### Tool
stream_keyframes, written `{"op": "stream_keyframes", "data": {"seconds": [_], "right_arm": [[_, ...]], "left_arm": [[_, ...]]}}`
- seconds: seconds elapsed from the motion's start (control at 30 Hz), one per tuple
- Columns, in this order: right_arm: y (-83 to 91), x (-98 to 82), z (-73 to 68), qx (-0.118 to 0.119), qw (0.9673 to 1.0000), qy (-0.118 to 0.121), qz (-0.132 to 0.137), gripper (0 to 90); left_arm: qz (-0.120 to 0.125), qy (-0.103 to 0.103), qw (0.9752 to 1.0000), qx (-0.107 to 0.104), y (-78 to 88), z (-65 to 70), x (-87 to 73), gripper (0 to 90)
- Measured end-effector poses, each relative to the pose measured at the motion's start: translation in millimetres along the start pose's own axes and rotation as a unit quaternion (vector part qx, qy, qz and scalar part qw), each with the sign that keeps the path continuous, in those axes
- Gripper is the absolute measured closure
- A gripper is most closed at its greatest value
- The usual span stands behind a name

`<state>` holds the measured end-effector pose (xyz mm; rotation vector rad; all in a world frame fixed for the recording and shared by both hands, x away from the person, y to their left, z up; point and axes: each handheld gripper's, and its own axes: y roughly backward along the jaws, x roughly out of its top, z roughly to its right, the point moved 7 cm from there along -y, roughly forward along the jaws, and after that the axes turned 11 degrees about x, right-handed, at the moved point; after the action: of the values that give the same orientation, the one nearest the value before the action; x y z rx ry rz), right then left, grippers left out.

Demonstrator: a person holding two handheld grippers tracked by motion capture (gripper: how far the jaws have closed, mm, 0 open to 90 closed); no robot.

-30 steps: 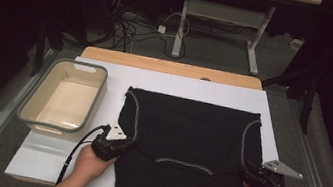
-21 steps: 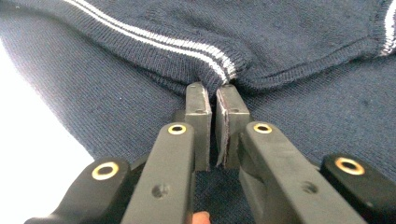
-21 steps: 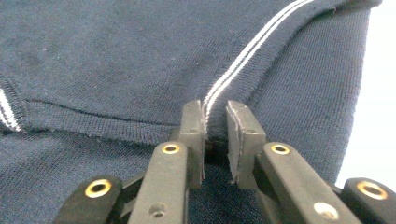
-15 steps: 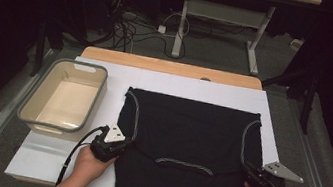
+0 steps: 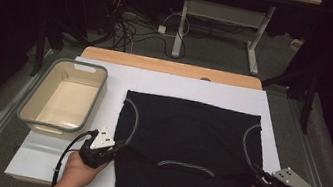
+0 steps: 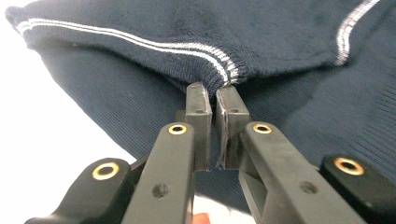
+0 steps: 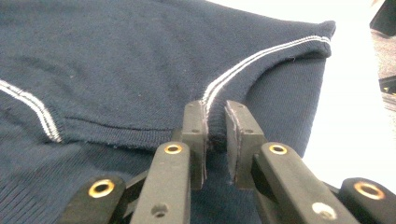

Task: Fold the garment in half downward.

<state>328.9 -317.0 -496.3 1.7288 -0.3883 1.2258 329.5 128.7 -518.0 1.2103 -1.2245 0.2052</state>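
dark navy knit garment (image 5: 185,152) — white-striped trim | spread flat, near edge folded | white tabletop

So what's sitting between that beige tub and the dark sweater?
Nothing: in the high view, bare white table cover separates the tub from the sweater.

No readable text, labels, brands, numbers or signs on anything.

The right hand-held gripper (image 7: 215,123) pinches what looks like the navy garment's (image 7: 116,60) white-striped edge.
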Motion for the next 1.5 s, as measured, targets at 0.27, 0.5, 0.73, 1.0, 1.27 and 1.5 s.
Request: {"op": "stream_keyframes", "data": {"seconds": [0.27, 0.5, 0.73, 1.0, 1.27, 1.5], "right_arm": [[26.6, -9.0, -12.1, -0.002, 1.0000, 0.009, 0.005, 80.0], [42.5, -25.7, -21.5, 0.000, 1.0000, 0.001, 0.002, 79.1], [41.5, -16.1, -36.4, 0.011, 0.9998, 0.009, 0.017, 58.3], [18.0, -12.0, -80.5, 0.067, 0.9964, 0.052, 0.002, 70.9], [-17.2, -20.1, -97.4, 0.076, 0.9913, 0.091, -0.057, 64.5], [-36.4, -5.3, -71.8, 0.051, 0.9959, 0.056, -0.050, 57.2]], "left_arm": [[0.022, -0.006, 0.9996, -0.019, 32.5, 13.6, -3.7, 83.0], [-0.004, -0.001, 0.9991, -0.043, 36.8, 23.9, -22.8, 82.7], [0.011, 0.001, 0.9984, -0.055, 38.8, 34.6, -13.4, 53.6], [0.019, -0.061, 0.9868, -0.149, 20.8, 102.3, 20.1, 52.7], [-0.033, -0.121, 0.9848, -0.120, -28.5, 129.2, 24.0, 53.3], [-0.021, -0.088, 0.9889, -0.118, -28.5, 122.5, 24.0, 67.3]]}}
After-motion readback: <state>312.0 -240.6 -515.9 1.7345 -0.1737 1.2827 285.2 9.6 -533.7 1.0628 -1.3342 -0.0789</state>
